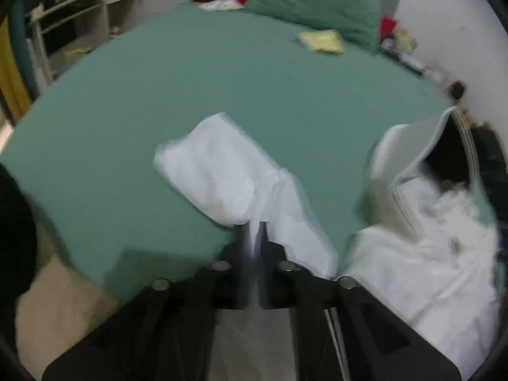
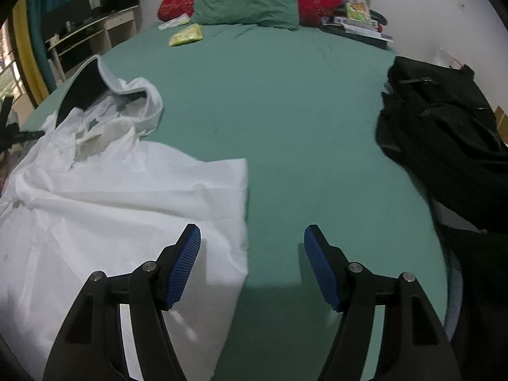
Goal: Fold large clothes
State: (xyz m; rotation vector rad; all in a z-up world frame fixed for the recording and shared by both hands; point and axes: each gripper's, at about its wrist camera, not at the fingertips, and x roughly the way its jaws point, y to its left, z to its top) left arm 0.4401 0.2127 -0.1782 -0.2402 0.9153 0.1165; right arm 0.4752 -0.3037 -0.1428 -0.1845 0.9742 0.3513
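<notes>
Left gripper (image 1: 254, 231) pinches thin white hooded garment's (image 2: 127, 197) sleeve; right gripper (image 2: 252, 254) gapes. Limp, light: we'd grab its hem edge.

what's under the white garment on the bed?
The white garment lies directly on the green bedsheet, which shows all around it. A dark lining shows inside its raised hood. Anything beneath the fabric itself is covered. The left gripper pinches its sleeve.

Green-sheeted bed (image 2: 285, 101); white walls (image 2: 428, 9)
</notes>
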